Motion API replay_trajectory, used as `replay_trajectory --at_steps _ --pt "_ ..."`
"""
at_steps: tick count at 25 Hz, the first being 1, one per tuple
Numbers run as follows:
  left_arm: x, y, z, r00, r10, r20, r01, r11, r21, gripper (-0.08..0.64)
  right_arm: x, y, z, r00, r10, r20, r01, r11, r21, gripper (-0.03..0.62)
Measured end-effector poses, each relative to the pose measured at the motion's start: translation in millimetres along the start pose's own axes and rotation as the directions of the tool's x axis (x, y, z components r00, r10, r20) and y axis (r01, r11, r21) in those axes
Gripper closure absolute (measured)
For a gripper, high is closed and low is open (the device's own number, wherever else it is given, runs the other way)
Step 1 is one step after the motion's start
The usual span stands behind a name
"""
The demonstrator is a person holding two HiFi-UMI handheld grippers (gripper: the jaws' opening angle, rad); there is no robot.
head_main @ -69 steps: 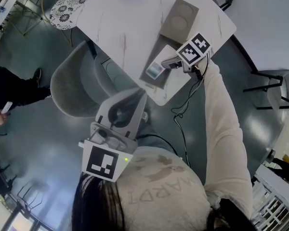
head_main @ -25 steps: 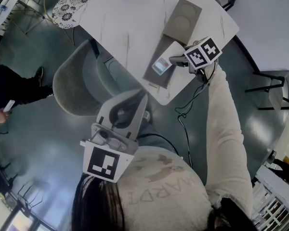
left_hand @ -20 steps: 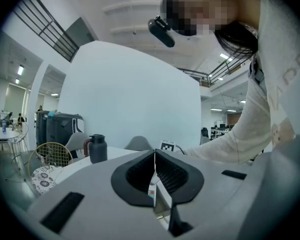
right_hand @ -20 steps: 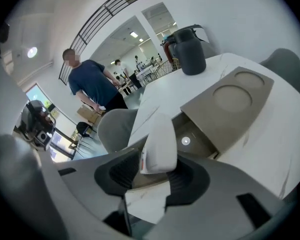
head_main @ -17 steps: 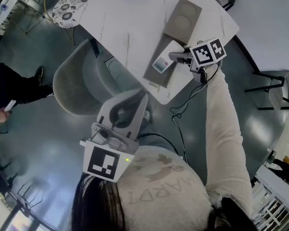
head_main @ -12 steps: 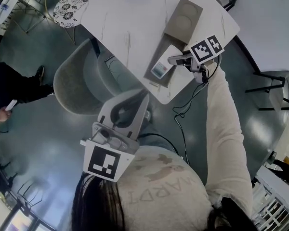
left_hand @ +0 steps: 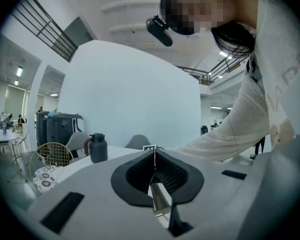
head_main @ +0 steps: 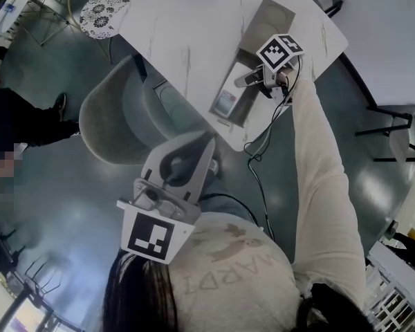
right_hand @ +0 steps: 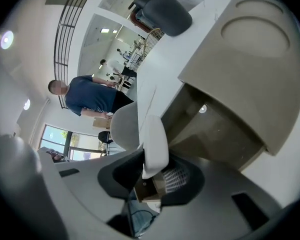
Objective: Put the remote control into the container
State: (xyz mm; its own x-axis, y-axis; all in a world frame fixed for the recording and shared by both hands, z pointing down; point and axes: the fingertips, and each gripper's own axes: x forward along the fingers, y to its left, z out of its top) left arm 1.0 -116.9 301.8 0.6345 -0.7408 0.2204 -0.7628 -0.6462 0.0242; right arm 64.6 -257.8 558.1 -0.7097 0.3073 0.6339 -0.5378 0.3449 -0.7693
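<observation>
A: At the near right corner of the desk [head_main: 180,33], where is the remote [head_main: 225,103] relative to the container [head_main: 266,30]?

B: It is over the container's open near half. The right claw [head_main: 247,80] holds one end, and the free end points near-left, away from the claw.

A: How does its long axis run?

B: Roughly in line with the container's long axis, near-left to far-right. In the right gripper view the remote [right_hand: 155,144] sticks straight out of the right claw [right_hand: 157,173], with the open trough of the container [right_hand: 270,84] just beside and below it.

A: What is the claw's state?

B: Its jaws are part-way closed with the remote's end between them. They have just been easing apart slightly, but the remote appears to be gripped, not released.

A: And the other arm?

B: The left claw [head_main: 206,138] is well apart, near the person's body. In its own view the left claw [left_hand: 155,156] has its jaws together on nothing. The right arm is plainly the nearer one.

A: What does the next move turn on?

B: Probably on keeping that axis aligned while lowering, so both ends clear the walls.
</observation>
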Motion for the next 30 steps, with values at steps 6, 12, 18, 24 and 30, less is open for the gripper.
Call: replay_trajectory --at_steps 6,12,18,24,30 --pt "-2.5 2.7 -1.2 1.000 0.012 -0.005 -0.012 1.000 -0.001 0.546 4.7 -9.0 7.0 0.995 -0.080 -0.058 0.082 0.996 0.025 0.466" --pt "-6.7 8.1 -1.5 0.999 0.034 0.006 -0.034 0.999 -0.014 0.546 9.0 -17.8 8.5 0.979 -0.171 -0.109 0.176 0.984 0.036 0.440" --pt "-10.8 9.4 1.8 0.999 0.037 0.017 -0.037 0.999 -0.011 0.546 11.3 -24.0 11.6 0.963 -0.246 -0.109 0.254 0.964 0.072 0.428" --pt "-14.4 8.3 1.2 1.000 0.023 0.017 -0.023 1.000 -0.003 0.546 12.0 -25.5 11.0 0.952 -0.284 -0.111 0.289 0.957 0.032 0.419" --pt "-17.8 8.3 1.5 0.999 0.023 0.024 -0.023 1.000 -0.010 0.546 10.5 -20.7 4.9 0.936 -0.321 -0.148 0.316 0.947 -0.056 0.419"
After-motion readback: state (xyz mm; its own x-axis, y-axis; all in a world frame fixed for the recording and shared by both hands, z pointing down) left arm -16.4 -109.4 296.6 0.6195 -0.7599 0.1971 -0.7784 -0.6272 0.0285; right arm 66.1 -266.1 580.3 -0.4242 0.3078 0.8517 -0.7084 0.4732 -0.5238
